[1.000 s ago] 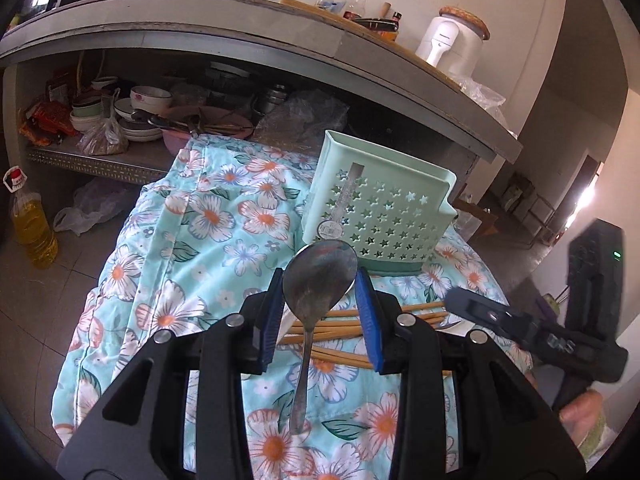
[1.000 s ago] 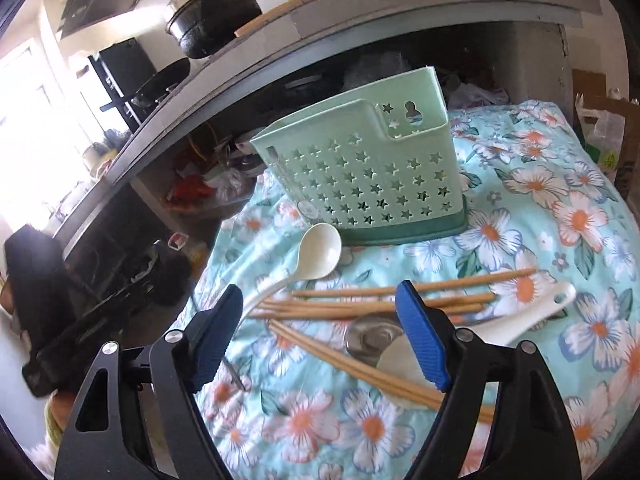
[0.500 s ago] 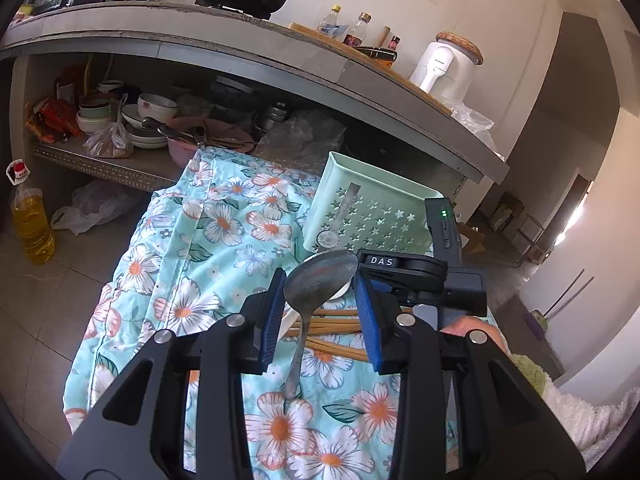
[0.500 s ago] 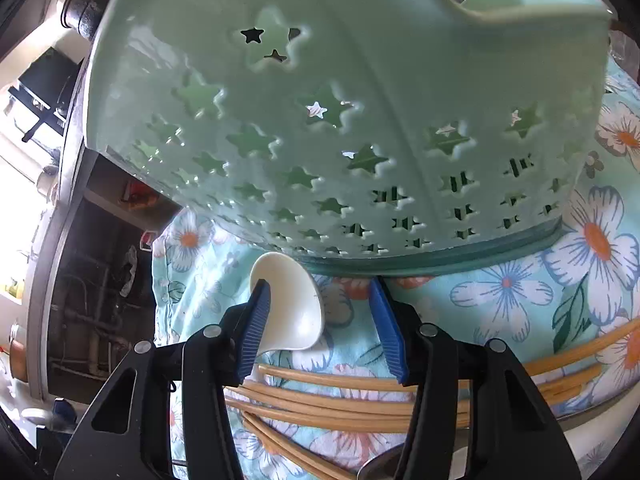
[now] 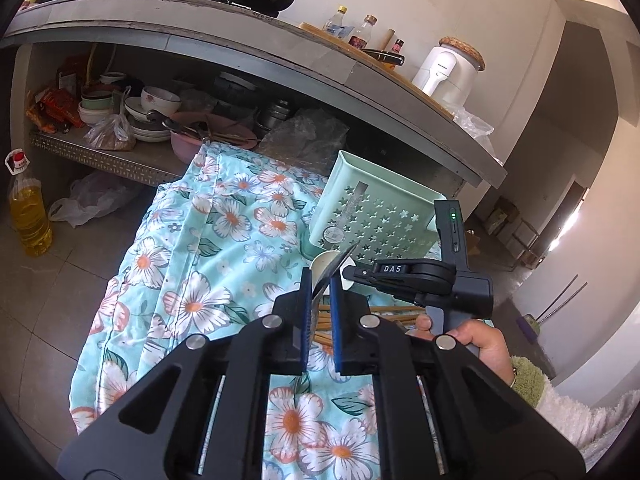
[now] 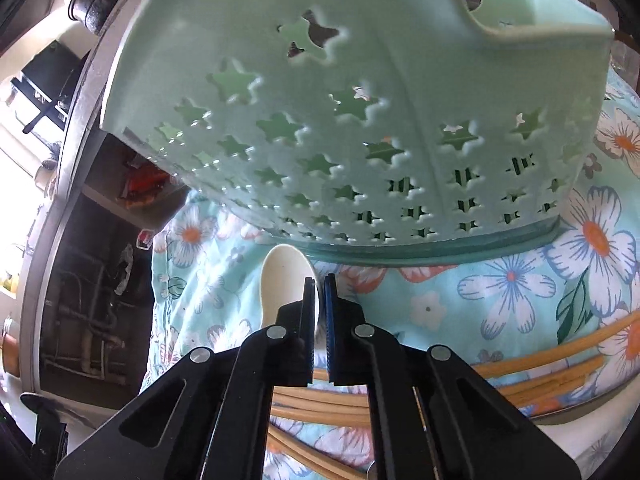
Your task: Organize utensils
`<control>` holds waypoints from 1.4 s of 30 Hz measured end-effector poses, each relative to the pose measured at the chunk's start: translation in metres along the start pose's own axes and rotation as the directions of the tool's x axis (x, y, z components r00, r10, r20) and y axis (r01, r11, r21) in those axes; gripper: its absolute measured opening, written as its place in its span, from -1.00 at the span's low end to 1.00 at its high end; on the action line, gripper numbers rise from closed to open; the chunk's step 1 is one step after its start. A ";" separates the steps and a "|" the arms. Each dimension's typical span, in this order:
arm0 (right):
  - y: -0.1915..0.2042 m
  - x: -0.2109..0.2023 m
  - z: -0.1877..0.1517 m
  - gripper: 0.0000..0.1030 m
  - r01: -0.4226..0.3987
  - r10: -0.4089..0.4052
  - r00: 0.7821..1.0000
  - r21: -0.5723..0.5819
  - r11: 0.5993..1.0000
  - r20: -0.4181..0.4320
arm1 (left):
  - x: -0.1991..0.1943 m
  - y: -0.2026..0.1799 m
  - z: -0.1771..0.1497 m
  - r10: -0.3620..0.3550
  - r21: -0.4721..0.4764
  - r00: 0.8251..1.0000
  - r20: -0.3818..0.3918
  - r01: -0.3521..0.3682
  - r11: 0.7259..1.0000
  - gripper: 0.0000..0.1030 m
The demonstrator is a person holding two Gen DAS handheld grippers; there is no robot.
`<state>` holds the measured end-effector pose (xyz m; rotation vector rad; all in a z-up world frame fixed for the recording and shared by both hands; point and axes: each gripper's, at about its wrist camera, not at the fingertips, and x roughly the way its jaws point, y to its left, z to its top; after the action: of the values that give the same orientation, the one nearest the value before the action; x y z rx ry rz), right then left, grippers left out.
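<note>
Metal spoon (image 5: pixel 334 270) is now clamped edge-on by left gripper (image 5: pixel 320 292); white spoon (image 6: pixel 286 280), loose before, is pinched by right gripper (image 6: pixel 319 286), basket (image 6: pixel 360 120) just ahead: both ready for lifting.

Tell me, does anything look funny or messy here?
Yes. The green basket for utensils looks empty, while the chopsticks lie scattered on the flowery cloth. The metal spoon sits tilted edge-on in the left gripper.

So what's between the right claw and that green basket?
The white spoon, pinched in the right claw, its bowl nearly reaching the green basket; the right wrist view shows it.
</note>
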<state>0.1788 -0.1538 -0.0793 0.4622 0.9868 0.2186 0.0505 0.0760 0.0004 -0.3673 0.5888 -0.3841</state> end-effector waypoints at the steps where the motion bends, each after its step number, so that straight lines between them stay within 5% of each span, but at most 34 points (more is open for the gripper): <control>1: 0.004 -0.003 -0.003 -0.92 0.000 0.001 1.000 -0.016 1.000 0.012 | 0.000 0.002 0.000 0.002 -0.004 1.000 0.002 -0.002 1.000 -0.87; 7: 0.038 -0.047 -0.010 -0.93 0.060 -0.028 0.982 -0.171 0.984 0.187 | -0.007 0.004 0.000 -0.003 -0.011 1.000 0.016 0.003 1.000 -0.96; 11: 0.060 -0.088 -0.007 -0.94 0.156 -0.063 0.936 -0.249 0.956 0.346 | -0.010 0.002 0.001 -0.007 -0.005 1.000 0.030 0.008 1.000 -0.98; 18: 0.068 -0.174 0.018 -0.94 0.238 -0.058 0.828 -0.256 0.937 0.558 | -0.016 -0.001 0.006 -0.020 -0.008 0.998 0.055 0.020 1.000 -0.98; 24: 0.060 -0.253 0.045 -0.94 0.319 -0.099 0.682 -0.172 0.932 0.725 | -0.014 0.002 0.011 -0.020 -0.020 0.998 0.062 0.022 1.000 -0.98; 28: 0.042 -0.281 0.063 -0.94 0.361 -0.160 0.618 -0.096 0.928 0.770 | -0.010 0.006 0.013 -0.022 -0.035 0.998 0.055 0.024 0.999 -0.98; 32: 0.025 -0.276 0.076 -0.94 0.427 -0.235 0.586 -0.050 0.903 0.776 | -0.007 0.009 0.017 -0.019 -0.044 0.998 0.055 0.021 0.999 -0.98; 38: 0.009 -0.233 0.082 -0.94 0.532 -0.315 0.579 -0.056 0.845 0.752 | -0.008 0.009 0.022 -0.007 -0.037 0.998 0.065 0.010 0.999 -0.98; 42: 0.002 -0.204 0.080 -0.94 0.544 -0.318 0.615 -0.097 0.833 0.722 | -0.009 0.008 0.024 0.001 -0.033 0.997 0.073 0.001 0.999 -0.98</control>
<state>0.1363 -0.2522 0.1117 -0.0279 0.2853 -0.2466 0.0599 0.0927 0.0199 -0.4109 0.5243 -0.3600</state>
